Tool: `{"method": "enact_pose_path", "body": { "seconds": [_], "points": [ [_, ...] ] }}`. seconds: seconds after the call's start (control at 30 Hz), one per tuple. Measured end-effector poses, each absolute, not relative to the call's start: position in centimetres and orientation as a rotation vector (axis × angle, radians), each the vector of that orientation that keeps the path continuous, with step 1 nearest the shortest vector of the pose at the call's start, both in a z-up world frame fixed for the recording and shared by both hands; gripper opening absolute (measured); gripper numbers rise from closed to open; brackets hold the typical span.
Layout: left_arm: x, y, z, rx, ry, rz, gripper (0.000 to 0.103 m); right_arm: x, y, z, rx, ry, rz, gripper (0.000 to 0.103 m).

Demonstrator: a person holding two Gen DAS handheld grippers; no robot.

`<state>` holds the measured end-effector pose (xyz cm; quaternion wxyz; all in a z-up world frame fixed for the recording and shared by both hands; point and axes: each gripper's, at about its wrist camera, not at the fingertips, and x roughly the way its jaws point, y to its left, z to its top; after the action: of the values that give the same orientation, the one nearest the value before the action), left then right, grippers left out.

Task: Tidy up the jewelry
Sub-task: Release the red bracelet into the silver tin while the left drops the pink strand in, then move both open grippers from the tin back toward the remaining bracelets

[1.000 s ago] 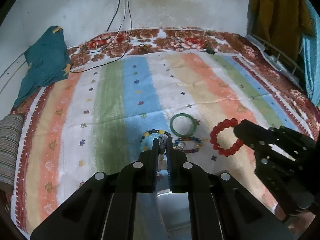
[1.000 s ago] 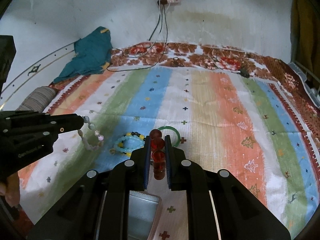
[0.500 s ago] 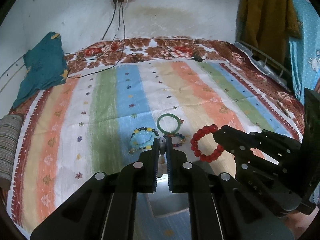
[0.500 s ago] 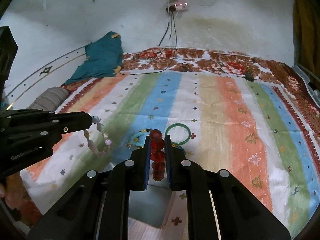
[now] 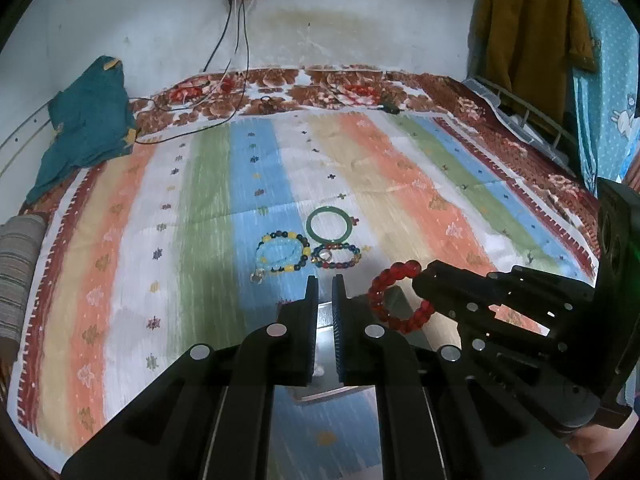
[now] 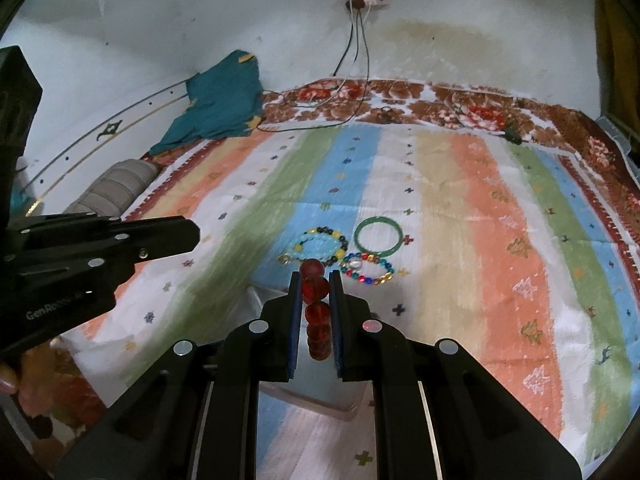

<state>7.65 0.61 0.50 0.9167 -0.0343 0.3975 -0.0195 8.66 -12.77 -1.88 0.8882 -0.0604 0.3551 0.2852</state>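
Striped bedding point(image 5: 248, 184) in orange, green and blue fills the room's bed below a stained white wall, and on it, well ahead of both our grippers, lie the pieces not yet put away: a green bangle point(image 5: 330, 225), a pale-blue and yellow bead bracelet point(image 5: 283, 251) to its left and a multicoloured bead bracelet point(image 5: 336, 256) just beside them. Our right gripper point(image 6: 316, 280) is clamped narrowly on the red bead bracelet point(image 6: 316, 308), which hangs as a loop from its tips point(image 5: 400, 298) over a shiny metal tray point(image 5: 394, 298) directly beneath both tools. Our left gripper point(image 5: 325, 282) stands only slightly parted and, as far as we can see, carries nothing. We judge the risks plain enough. The hold is on a few round, slick beads, so a jolt could let the loop slip and fall on the cloth short of the tray. Releasing too far forward would leave it draped over the rim. With both tools crowded above the same spot, a careless swing could knock one against the other, or nudge the tray across the soft bedding.
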Motion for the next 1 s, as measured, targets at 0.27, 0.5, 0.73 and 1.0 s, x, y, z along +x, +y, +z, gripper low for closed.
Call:
{"method": "enact_pose_path", "body": {
  "seconds": [0.27,0.5,0.73,1.0],
  "points": [
    [8.0,1.7,0.3,-0.103,0.833,0.021,0.012,9.9,-14.4,-2.3,-0.102,0.761,0.508,0.042],
    [8.7,2.3,0.0,-0.111,0.844,0.047,0.027,11.2,-14.9,-2.9,-0.094,0.791,0.480,0.048],
    [9.7,3.6,-0.7,-0.145,0.872,0.086,0.041,12.4,-15.2,-3.2,-0.081,0.808,0.468,0.060],
    [10.8,4.4,-1.2,-0.149,0.881,0.133,0.057,13.3,-15.1,-3.3,-0.078,0.812,0.454,0.067]
  ]
}}
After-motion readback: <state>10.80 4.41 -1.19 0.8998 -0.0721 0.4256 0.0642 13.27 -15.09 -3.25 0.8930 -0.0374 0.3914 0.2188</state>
